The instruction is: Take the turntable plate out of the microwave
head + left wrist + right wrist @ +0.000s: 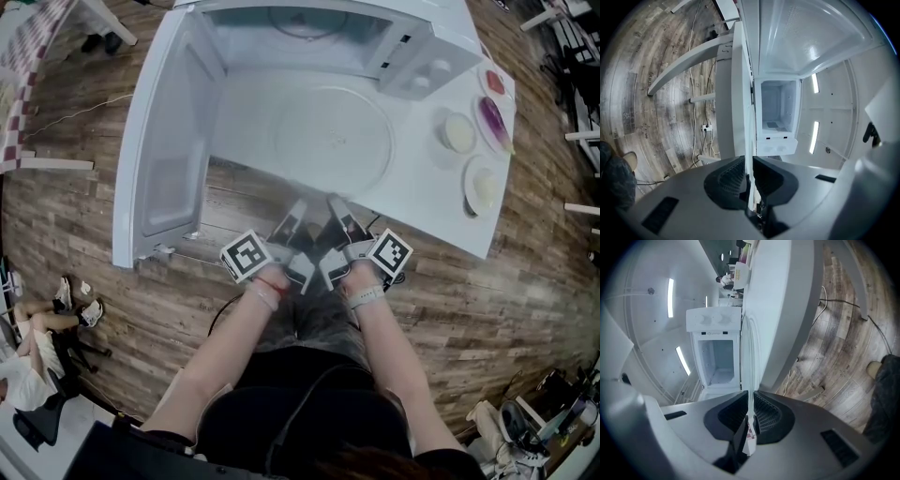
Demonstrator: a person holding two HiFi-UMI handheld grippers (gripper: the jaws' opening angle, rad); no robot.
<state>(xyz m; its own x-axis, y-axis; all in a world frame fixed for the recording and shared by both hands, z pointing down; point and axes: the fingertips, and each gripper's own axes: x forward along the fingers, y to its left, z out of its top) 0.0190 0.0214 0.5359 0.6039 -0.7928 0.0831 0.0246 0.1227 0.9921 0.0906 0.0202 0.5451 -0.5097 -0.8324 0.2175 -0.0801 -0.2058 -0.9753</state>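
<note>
A clear glass turntable plate (pixel 333 141) hangs level over the white table (pixel 441 220), just in front of the open microwave (pixel 300 37). Both grippers grip its near rim side by side. My left gripper (pixel 298 214) is shut on the rim, and my right gripper (pixel 336 208) is shut on it just to the right. In the left gripper view the plate (pixel 749 140) shows edge-on as a thin pale line clamped between the jaws (pixel 750 180). The right gripper view shows the same edge (pixel 751 362) running out from between its jaws (pixel 751 413), with the microwave cavity (pixel 717 352) beyond.
The microwave door (pixel 173 141) stands swung open at the left. Several small dishes sit on the table's right side, among them a pale one (pixel 459 133), a purple one (pixel 494 122) and a white one (pixel 485 186). A person sits on the wooden floor at lower left (pixel 37 347).
</note>
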